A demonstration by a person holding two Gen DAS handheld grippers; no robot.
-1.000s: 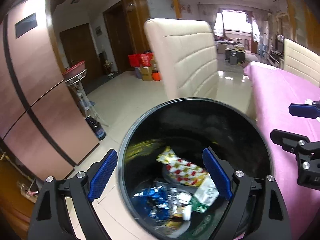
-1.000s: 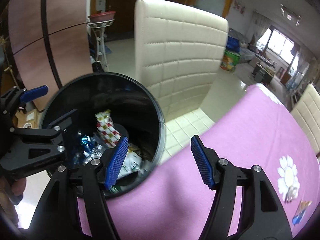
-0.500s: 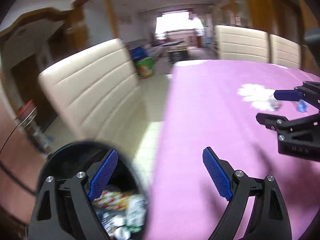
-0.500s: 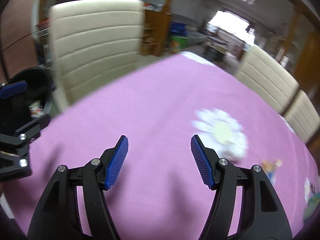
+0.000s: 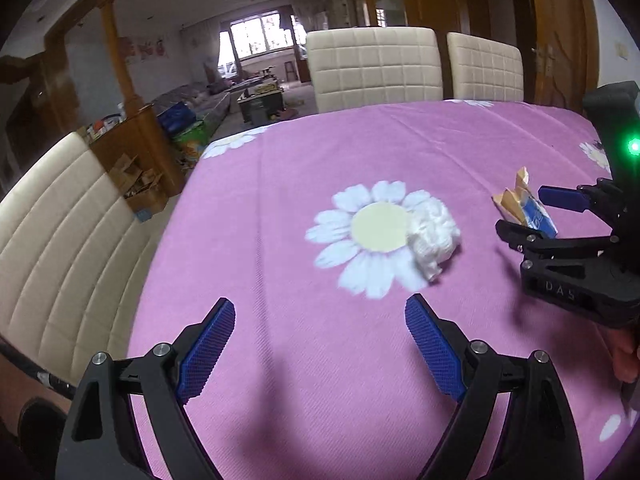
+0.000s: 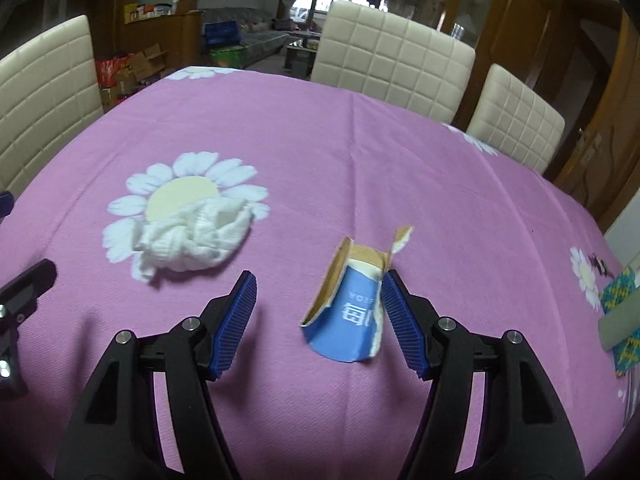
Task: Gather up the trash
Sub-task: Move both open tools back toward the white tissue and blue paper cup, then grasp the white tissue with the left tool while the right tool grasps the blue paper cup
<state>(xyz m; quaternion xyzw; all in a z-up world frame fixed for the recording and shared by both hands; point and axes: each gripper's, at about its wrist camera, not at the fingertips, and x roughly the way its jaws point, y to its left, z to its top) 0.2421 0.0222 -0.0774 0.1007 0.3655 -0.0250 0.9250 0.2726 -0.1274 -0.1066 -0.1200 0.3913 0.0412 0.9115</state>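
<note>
Our right gripper (image 6: 318, 308) has its jaws wide apart, empty, straddling the torn carton (image 6: 349, 312), whose right edge sits at the right pad. Our left gripper (image 5: 320, 340) is equally spread and empty, short of the tissue wad (image 5: 434, 234) mid-worktop (image 5: 280, 184). We should centre the right jaws over the carton, lower, then close gently so it doesn't skid.

"DAS" on the right claw (image 5: 524, 216); partly legible white print on blue carton scrap (image 6: 352, 320)
</note>
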